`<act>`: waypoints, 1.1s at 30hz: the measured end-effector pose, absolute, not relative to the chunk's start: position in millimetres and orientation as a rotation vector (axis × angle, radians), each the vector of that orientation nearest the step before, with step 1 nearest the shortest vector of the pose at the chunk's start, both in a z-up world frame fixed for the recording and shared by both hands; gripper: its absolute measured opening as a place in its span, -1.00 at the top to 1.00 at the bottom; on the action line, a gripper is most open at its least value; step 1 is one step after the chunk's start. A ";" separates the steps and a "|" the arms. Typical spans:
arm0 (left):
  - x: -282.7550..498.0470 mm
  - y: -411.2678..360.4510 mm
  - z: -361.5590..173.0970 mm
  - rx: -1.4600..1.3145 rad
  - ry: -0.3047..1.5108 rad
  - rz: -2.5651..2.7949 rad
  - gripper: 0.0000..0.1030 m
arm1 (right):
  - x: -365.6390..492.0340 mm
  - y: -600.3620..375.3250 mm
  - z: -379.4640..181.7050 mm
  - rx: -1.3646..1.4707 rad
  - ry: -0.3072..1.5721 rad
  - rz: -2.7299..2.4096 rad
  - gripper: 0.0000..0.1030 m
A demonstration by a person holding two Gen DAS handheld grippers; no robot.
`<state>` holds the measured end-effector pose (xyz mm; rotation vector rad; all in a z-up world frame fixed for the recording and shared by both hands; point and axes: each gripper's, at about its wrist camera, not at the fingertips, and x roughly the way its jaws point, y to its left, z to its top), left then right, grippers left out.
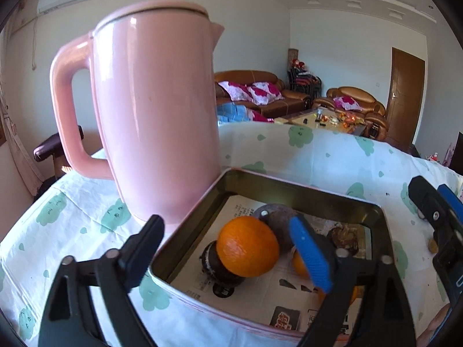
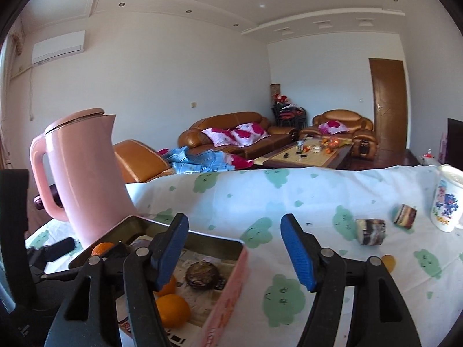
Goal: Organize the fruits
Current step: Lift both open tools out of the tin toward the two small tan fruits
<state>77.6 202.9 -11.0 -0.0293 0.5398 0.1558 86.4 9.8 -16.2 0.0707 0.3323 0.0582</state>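
1. Blue-padded left gripper (image 1: 228, 250) is hanging released over the pink-walled metal tin (image 1: 306, 186), fingers wide apart around a round orange (image 1: 247, 245) without touching it.
2. Right gripper (image 2: 233, 250) is also gaping, holding nothing, above the tin's right wall (image 2: 228, 295).
3. Beside the orange, a dark muffin (image 1: 214, 263), a purplish round fruit (image 1: 277, 219) and smaller oranges (image 2: 173, 310) are lying on printed paper.
4. A tall pink kettle (image 1: 156, 110) is crowding the tin's left side.
5. Two layered cake pieces (image 2: 371, 231) and a white printed mug (image 2: 445, 202) are sitting well apart to the right on the cloud-patterned tablecloth (image 2: 289, 196).

Left gripper (image 1: 231, 253) and right gripper (image 2: 234, 250) — apparently both agape.
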 end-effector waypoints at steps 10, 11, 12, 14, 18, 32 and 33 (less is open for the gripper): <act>69.6 196.3 -4.9 -0.016 0.479 0.141 -1.00 | 70.7 1.0 -12.3 -0.002 0.280 -0.059 -0.53; 68.2 197.6 -5.0 -0.023 0.479 0.144 -1.00 | 69.0 0.8 -12.3 -0.002 0.278 -0.063 -0.53; 67.6 198.1 -5.1 -0.028 0.479 0.145 -1.00 | 68.1 0.2 -12.2 -0.003 0.279 -0.065 -0.53; 65.0 197.8 -5.6 -0.035 0.477 0.143 -1.00 | 65.2 -0.2 -12.3 -0.003 0.279 -0.061 -0.53; 62.2 193.8 -5.2 -0.024 0.475 0.139 -1.00 | 60.5 -2.9 -12.8 0.003 0.283 -0.048 -0.54; 36.6 181.4 -0.8 -0.009 0.424 0.177 -1.00 | 48.5 -11.8 -14.4 -0.022 0.320 -0.040 -0.54; 35.4 180.2 -1.2 -0.007 0.427 0.180 -1.00 | 47.2 -13.8 -14.5 -0.020 0.322 -0.040 -0.54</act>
